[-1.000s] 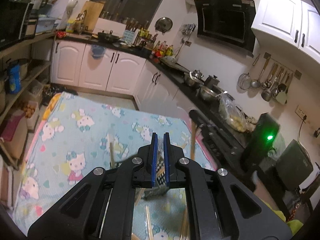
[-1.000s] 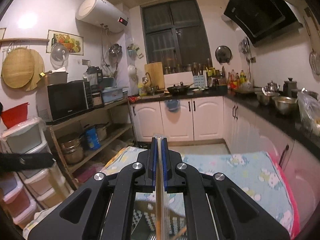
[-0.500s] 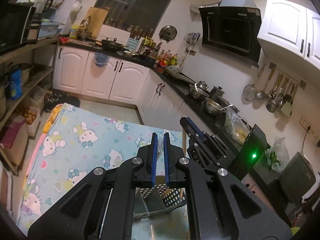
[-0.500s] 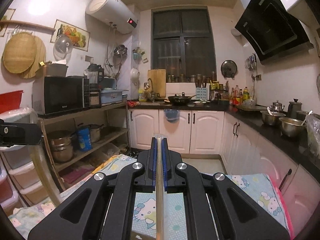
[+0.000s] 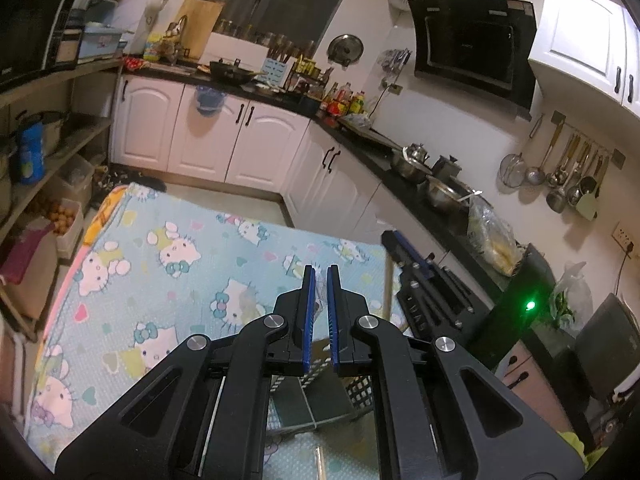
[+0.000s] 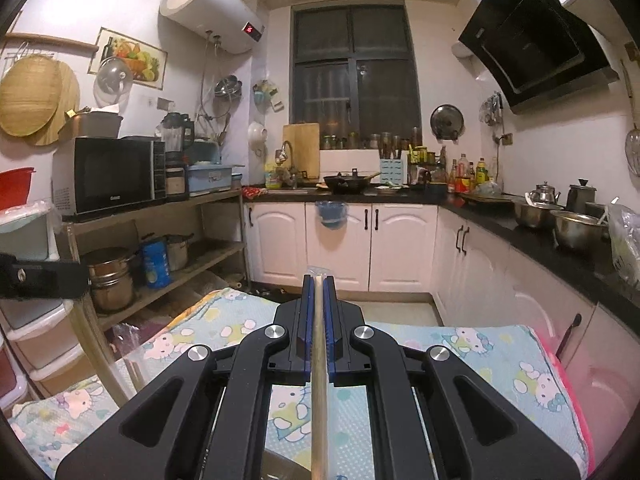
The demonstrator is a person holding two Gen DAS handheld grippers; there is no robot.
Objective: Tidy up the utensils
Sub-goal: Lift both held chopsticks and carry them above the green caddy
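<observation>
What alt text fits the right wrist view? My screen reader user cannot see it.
The black right claw with blue pads is shut on a pale wooden chopstick that runs straight along its fingers, above a light blue cartoon-cat tablecloth. Behind lie white kitchen cabinets and a dark window.

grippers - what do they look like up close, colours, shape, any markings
Both match. The left gripper and right gripper are matte black plastic, each with two flat fingers lined with blue ribbed pads. Angled black linkage arms with triangular cut-outs spread back from the fingers, pinned by round silver bolts. The right gripper's body, seen from the left wrist view, carries embossed lettering too blurred to read. No cables or sleeves show.
</observation>
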